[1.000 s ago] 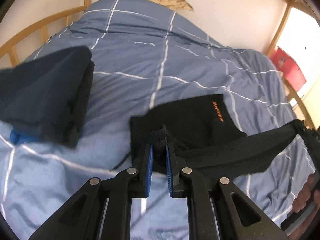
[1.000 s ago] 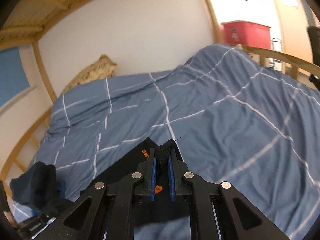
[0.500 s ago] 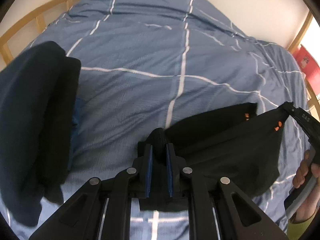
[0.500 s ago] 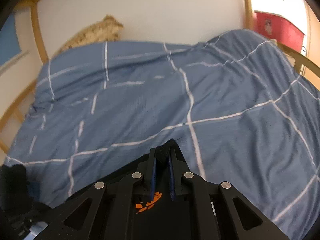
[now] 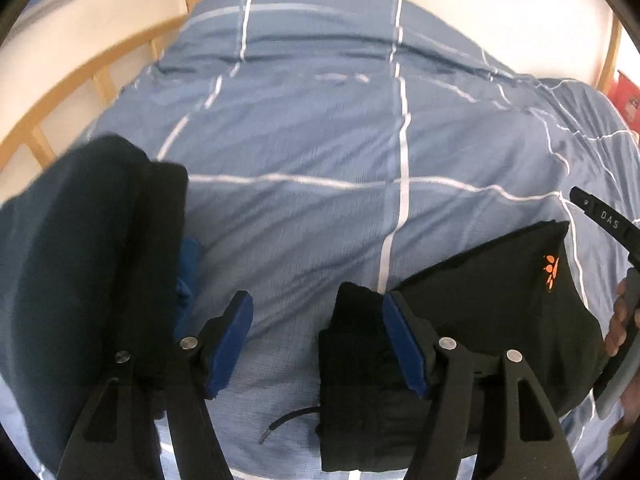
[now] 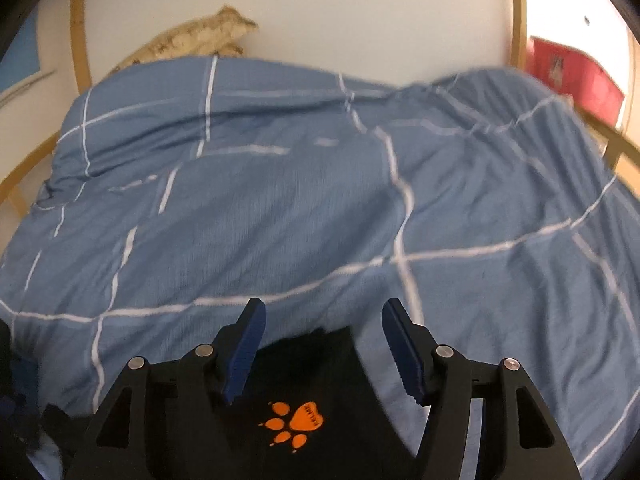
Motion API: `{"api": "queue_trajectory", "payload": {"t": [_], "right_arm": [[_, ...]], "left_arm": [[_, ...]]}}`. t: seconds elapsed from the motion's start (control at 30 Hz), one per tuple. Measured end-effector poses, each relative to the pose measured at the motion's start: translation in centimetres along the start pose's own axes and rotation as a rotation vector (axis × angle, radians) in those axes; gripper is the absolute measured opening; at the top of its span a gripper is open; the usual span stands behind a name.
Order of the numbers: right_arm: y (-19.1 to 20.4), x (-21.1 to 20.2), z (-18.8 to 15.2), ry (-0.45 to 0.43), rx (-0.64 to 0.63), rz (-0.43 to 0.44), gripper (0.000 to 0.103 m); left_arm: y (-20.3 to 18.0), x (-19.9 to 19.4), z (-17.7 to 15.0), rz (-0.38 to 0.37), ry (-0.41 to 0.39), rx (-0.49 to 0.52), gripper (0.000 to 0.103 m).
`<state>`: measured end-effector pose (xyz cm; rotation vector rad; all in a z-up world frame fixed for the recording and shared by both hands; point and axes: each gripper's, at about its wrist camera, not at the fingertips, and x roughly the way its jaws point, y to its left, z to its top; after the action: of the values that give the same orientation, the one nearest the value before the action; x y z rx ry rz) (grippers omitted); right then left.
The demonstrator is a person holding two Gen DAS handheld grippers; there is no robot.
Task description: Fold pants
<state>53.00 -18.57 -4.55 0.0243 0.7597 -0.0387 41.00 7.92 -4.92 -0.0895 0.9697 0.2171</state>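
Note:
The black pants point(image 5: 492, 312) with an orange paw logo lie folded on the blue checked duvet point(image 5: 340, 140), low and right in the left wrist view. My left gripper point(image 5: 316, 340) is open; the pants' left corner rests against its right finger point(image 5: 404, 344). In the right wrist view the pants point(image 6: 312, 384) lie under my right gripper point(image 6: 322, 348), which is open with the fabric edge between its spread fingers. The right gripper's body point(image 5: 612, 224) shows at the left wrist view's right edge.
A stack of dark navy folded clothes point(image 5: 80, 260) lies on the duvet to the left, with a blue item beneath. A wooden bed rail point(image 5: 80, 92) runs along the left. A patterned pillow point(image 6: 192, 40) is at the headboard. A red box point(image 6: 576, 76) stands beyond the right side.
Both grippers have opened and let go of the pants, which now rest on the duvet. Both grippers have come lower, closer to the bed.

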Motion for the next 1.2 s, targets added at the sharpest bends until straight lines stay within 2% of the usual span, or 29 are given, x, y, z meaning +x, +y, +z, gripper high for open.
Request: {"api": "queue_trajectory", "payload": {"t": [0.13, 0.23, 0.27, 0.37, 0.5, 0.6, 0.73, 0.87, 0.97, 1.07, 1.2], "right_arm": [[-0.7, -2.8, -0.3, -0.025, -0.001, 0.000, 0.062], [-1.3, -6.1, -2.1, -0.063, -0.051, 0.023, 0.062], [-1.4, -7.0, -2.8, -0.076, -0.060, 0.015, 0.062], [-2.0, -10.0, -5.8, -0.123, -0.057, 0.007, 0.072], [-2.4, -12.9, -10.1, -0.166, 0.001, 0.015, 0.072], [-2.4, -13.8, -12.4, -0.212, 0.048, 0.010, 0.072], [-1.6, -13.8, -13.4, -0.214, 0.071, 0.066, 0.072], [0.4, -13.3, -13.2, -0.189, 0.004, 0.112, 0.072], [1.5, -12.9, -13.0, -0.193, -0.020, 0.127, 0.072], [1.1, -12.3, -13.2, -0.205, -0.053, 0.082, 0.072], [-3.5, -11.8, -14.2, -0.222, 0.090, 0.003, 0.072]], "left_arm": [[-0.4, -2.6, -1.4, 0.053, -0.128, 0.071, 0.072], [-0.5, -4.4, -3.3, 0.076, -0.203, 0.117, 0.073], [-0.4, -5.0, -4.4, 0.068, -0.233, 0.125, 0.073], [0.2, -6.1, -7.2, 0.033, -0.299, 0.146, 0.073], [1.1, -6.8, -10.1, -0.054, -0.336, 0.120, 0.073], [1.4, -6.9, -11.6, -0.090, -0.375, 0.109, 0.073], [1.2, -5.3, -11.5, -0.117, -0.351, 0.083, 0.073], [1.0, -3.1, -10.2, -0.134, -0.310, 0.017, 0.064], [0.9, -2.0, -9.8, -0.124, -0.296, -0.020, 0.063], [1.2, -1.6, -10.1, -0.102, -0.280, -0.072, 0.063], [0.6, -3.4, -11.7, -0.060, -0.328, -0.127, 0.064]]}}
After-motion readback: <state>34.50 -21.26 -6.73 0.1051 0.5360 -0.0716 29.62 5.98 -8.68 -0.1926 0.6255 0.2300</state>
